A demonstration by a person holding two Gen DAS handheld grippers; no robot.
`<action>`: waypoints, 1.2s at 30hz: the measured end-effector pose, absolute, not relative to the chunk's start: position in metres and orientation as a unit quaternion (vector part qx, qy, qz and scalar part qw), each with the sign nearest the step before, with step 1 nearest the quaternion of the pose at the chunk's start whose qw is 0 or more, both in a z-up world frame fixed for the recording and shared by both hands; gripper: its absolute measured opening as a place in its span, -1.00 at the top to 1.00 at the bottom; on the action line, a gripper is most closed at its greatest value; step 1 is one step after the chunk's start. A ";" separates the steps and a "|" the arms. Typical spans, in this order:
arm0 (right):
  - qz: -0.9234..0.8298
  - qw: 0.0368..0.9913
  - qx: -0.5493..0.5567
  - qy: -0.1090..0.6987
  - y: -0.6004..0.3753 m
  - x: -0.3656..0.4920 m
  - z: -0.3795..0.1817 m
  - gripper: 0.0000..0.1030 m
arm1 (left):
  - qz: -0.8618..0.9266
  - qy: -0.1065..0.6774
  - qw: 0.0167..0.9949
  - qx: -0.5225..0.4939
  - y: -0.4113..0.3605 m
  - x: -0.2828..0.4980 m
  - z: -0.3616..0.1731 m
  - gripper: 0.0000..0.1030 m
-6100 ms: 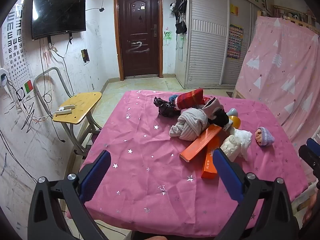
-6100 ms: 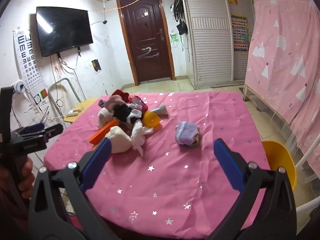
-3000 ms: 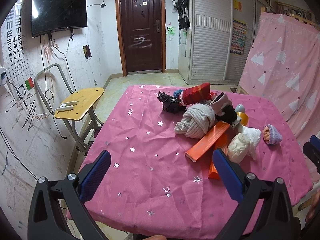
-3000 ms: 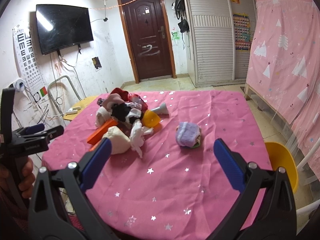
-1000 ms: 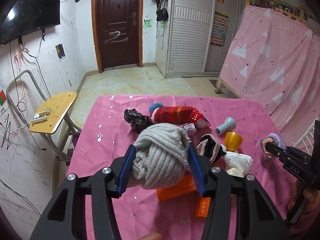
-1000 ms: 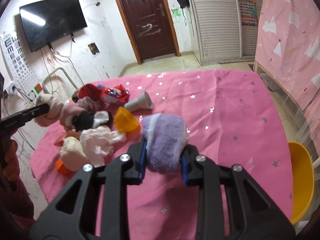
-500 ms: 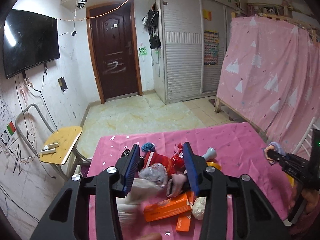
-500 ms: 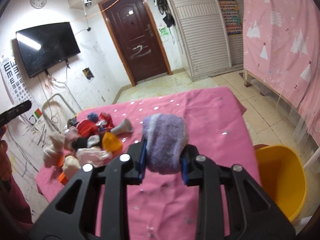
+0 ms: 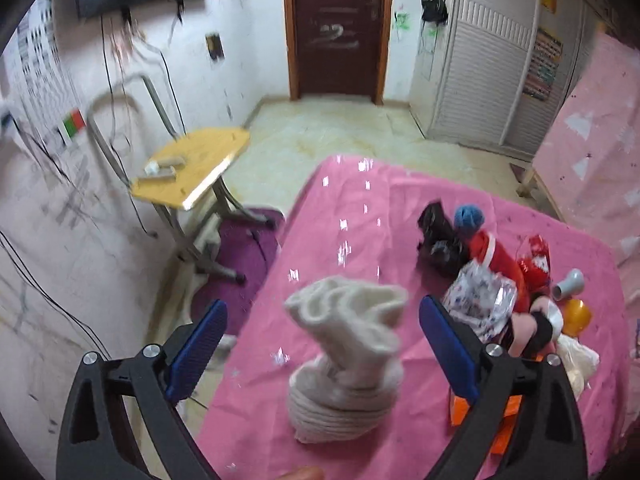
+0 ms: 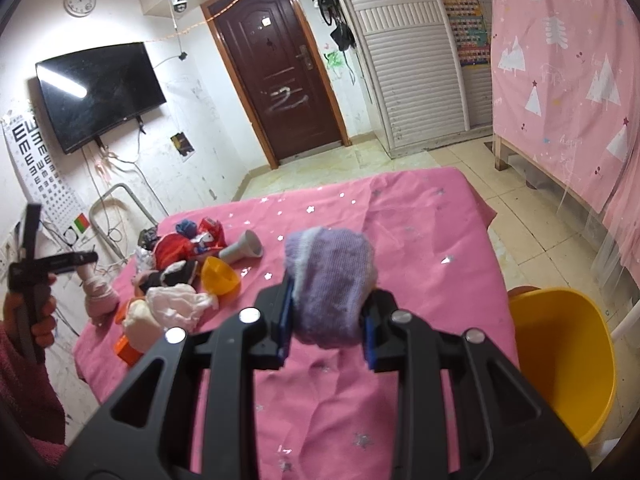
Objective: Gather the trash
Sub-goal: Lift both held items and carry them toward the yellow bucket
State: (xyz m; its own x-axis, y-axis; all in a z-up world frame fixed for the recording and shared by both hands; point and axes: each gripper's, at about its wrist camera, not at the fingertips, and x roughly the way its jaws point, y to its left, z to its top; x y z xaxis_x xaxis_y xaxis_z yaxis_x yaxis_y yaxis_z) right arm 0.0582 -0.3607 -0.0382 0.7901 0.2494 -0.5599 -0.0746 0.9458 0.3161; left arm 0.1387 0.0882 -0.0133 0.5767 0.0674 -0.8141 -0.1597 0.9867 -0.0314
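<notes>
Purple knit sock ball clamped in right gripper; left gripper jaws just opened wide, grey sock bundle loose between

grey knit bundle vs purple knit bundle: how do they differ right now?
Colour: the grey knit bundle is off-white; the purple knit bundle is lilac with a pale stripe.
Grip: the left gripper has just opened, its pads clear of the grey bundle; the right gripper is shut on the purple one.
Shape: grey has a loose flared end; purple is a compact ball.
Both are rolled knitwear.
</notes>
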 end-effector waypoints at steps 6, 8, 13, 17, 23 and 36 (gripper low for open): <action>0.082 0.935 0.140 0.317 -0.360 0.064 -0.037 0.49 | 0.022 0.465 0.885 -0.026 0.069 0.129 -0.034 -0.72; 0.084 0.935 0.135 0.317 -0.356 0.065 -0.037 0.49 | 0.020 0.471 0.882 -0.017 0.069 0.129 -0.043 -0.64; 0.084 0.935 0.132 0.319 -0.354 0.065 -0.038 0.49 | 0.015 0.483 0.875 -0.012 0.064 0.130 -0.055 -0.11; 0.083 0.935 0.134 0.318 -0.354 0.065 -0.039 0.49 | 0.024 0.474 0.880 -0.004 0.059 0.125 -0.051 0.05; 0.078 0.937 0.138 0.313 -0.357 0.061 -0.039 0.49 | 0.027 0.457 0.889 -0.011 0.058 0.120 -0.037 0.10; 0.043 0.947 0.150 0.282 -0.393 0.040 -0.027 0.49 | -0.109 0.353 0.929 0.035 -0.052 0.106 0.060 0.10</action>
State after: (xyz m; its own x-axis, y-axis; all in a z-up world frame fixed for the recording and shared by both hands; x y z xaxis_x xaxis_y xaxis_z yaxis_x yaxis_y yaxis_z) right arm 0.0403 -0.3932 -0.0272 0.8373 0.1658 -0.5210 0.0034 0.9513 0.3083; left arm 0.1059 -0.0520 0.0602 0.7275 -0.1774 -0.6628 0.2267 0.9739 -0.0118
